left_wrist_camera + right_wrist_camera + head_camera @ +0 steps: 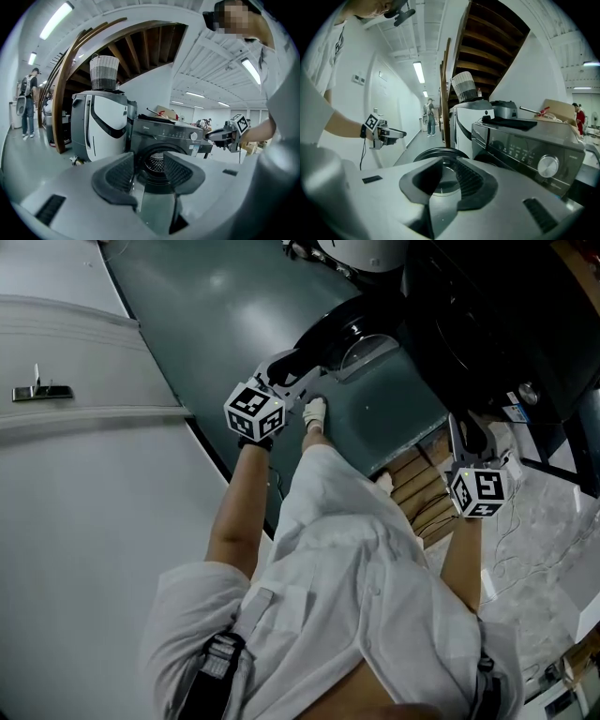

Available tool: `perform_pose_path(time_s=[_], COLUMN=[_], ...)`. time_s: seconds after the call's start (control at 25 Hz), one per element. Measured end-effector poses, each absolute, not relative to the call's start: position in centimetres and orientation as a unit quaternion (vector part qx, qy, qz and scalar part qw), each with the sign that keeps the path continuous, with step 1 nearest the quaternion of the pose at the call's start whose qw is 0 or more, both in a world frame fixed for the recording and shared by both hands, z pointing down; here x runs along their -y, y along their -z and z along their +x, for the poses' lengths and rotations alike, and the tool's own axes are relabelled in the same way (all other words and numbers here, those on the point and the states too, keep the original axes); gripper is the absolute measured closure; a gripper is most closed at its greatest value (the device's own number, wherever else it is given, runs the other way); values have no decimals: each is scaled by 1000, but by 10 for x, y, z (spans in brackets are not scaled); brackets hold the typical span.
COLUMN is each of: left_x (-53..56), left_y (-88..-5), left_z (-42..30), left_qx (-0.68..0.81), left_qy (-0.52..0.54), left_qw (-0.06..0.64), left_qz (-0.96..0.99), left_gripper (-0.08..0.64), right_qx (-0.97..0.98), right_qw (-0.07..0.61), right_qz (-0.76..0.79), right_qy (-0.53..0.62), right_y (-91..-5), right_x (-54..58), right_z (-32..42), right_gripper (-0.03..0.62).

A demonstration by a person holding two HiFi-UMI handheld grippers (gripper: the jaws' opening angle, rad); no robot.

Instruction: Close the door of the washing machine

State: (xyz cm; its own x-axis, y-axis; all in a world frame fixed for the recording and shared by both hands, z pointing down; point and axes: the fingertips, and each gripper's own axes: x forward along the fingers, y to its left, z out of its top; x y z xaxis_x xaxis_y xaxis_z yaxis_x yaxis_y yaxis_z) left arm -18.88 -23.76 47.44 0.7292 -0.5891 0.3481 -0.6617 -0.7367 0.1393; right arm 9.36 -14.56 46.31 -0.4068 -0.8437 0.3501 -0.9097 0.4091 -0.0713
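A dark grey front-loading washing machine stands ahead, its drum opening showing between my left jaws. Its round glass door hangs open toward me; in the right gripper view the door lies just beyond my right jaws, beside the control panel and knob. My left gripper is near the door's rim, open and empty. My right gripper is off to the machine's right side, open with nothing between its pads.
A white appliance with a woven basket on top stands left of the washer, under a wooden staircase. A person stands far down the corridor. Flattened cardboard lies by the washer's base, near my own foot.
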Motion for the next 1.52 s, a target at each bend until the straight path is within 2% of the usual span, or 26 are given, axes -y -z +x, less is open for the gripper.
perform_pose_path(time_s=[0.48, 0.92, 1.52], left_x=[326, 362, 357], left_y=[-548, -620, -641], left_z=[-218, -225, -213], left_qx=[292, 253, 250], left_qy=[-199, -257, -275], left_qw=[155, 183, 195], left_qz=[923, 915, 908], left_gripper=[356, 347, 319], right_qx=[829, 824, 820], right_qw=[162, 174, 170], right_qz=[511, 508, 513], right_qy=[-158, -181, -186], right_y=[-501, -529, -531], right_x=[209, 231, 214], right_z=[39, 16, 25], right_gripper=[478, 477, 477])
